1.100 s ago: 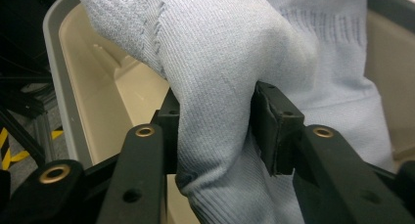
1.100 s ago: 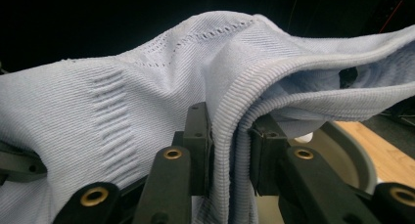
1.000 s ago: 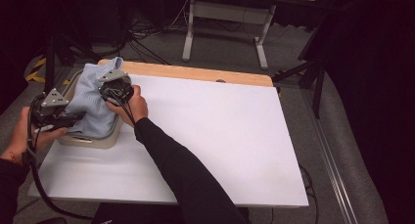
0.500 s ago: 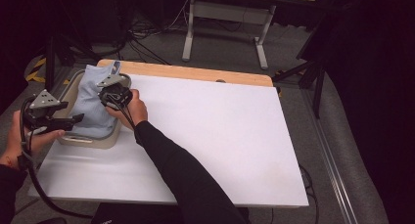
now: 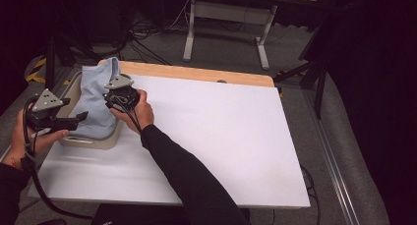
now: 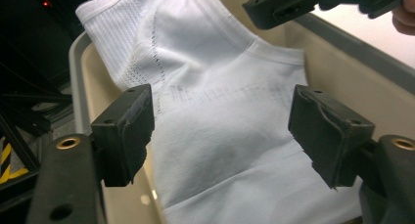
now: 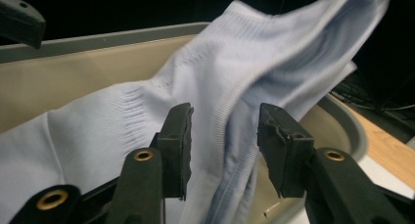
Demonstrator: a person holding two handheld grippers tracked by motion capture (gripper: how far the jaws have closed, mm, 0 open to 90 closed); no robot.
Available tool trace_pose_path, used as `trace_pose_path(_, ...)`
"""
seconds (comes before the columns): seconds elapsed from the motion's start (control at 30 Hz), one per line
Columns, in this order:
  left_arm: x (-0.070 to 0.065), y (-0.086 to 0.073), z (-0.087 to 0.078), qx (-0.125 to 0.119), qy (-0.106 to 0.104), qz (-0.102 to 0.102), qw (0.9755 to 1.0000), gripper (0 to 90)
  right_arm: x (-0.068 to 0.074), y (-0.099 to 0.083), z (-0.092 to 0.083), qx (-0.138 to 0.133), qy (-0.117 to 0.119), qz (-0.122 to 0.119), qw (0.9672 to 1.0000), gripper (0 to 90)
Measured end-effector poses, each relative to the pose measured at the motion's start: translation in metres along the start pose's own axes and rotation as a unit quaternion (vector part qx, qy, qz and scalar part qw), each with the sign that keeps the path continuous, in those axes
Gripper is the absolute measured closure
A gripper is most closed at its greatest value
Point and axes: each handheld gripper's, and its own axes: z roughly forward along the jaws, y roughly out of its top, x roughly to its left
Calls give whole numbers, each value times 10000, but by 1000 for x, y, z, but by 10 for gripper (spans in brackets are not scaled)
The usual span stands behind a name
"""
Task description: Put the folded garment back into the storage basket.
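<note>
Room dim; the white worktop (image 5: 206,131) is the brightest area in the high view, evenly lit from above with soft shadows, surroundings falling to near black. Left gripper view sharp on the pale blue garment (image 6: 230,136). Right gripper view shows motion blur on the garment's raised end.

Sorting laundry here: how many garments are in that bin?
1 that I can make out: a pale blue knit garment draped in the beige bin, one end over its far rim. Others may lie hidden beneath it.
</note>
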Motion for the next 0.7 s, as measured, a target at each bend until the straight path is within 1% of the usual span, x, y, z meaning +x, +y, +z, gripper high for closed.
trace_pose_path(0.1, -5, 2, 2, 7, -128, 46, 9999, 263, -1, -1, -7, -97, -40, 14, 9999, 558)
trace_pose_path(0.13, -6, 2, 3, 7, -146, 93, 9999, 263, -2, -2, -11, -131, -58, -30, 9999, 558)
trace_pose_path(0.23, -12, 4, 6, -65, -199, 87, 9997, 257, -5, -5, -22, -193, -82, -96, 9997, 542)
trace_pose_path(0.27, -14, 4, 7, -92, -224, 118, 9996, 254, -5, -6, -26, -219, -97, -141, 9996, 539)
trace_pose_path(0.3, -16, 5, 7, -162, -228, 115, 9995, 252, -6, -7, -30, -225, -127, -193, 9995, 535)
trace_pose_path(0.33, -21, 5, 7, -297, -248, 108, 9992, 249, -8, -10, -37, -240, -132, -241, 9993, 525)
trace_pose_path(0.37, -21, 5, 7, -297, -248, 108, 9992, 247, -8, -10, -37, -240, -132, -241, 9993, 525)
trace_pose_path(0.4, -25, 5, 7, -398, -232, 114, 9989, 247, -9, -11, -40, -242, -137, -244, 9993, 521)
trace_pose_path(0.43, -27, 6, 6, -455, -258, 98, 9986, 244, -12, -13, -48, -257, -153, -306, 9991, 520)
trace_pose_path(0.47, -33, 6, 6, -609, -278, 96, 9977, 242, -12, -14, -52, -269, -176, -347, 9989, 518)
trace_pose_path(0.57, -39, 7, 5, -725, -278, 123, 9969, 236, -15, -16, -60, -297, -153, -347, 9988, 515)
trace_pose_path(0.6, -42, 8, 5, -790, -306, 118, 9963, 228, -16, -18, -67, -339, -210, -430, 9983, 511)
trace_pose_path(0.63, -45, 8, 4, -865, -327, 113, 9956, 228, -16, -18, -67, -339, -210, -430, 9983, 511)
trace_pose_path(0.7, -51, 9, 3, -987, -362, 127, 9944, 226, -19, -20, -75, -376, -210, -481, 9979, 506)
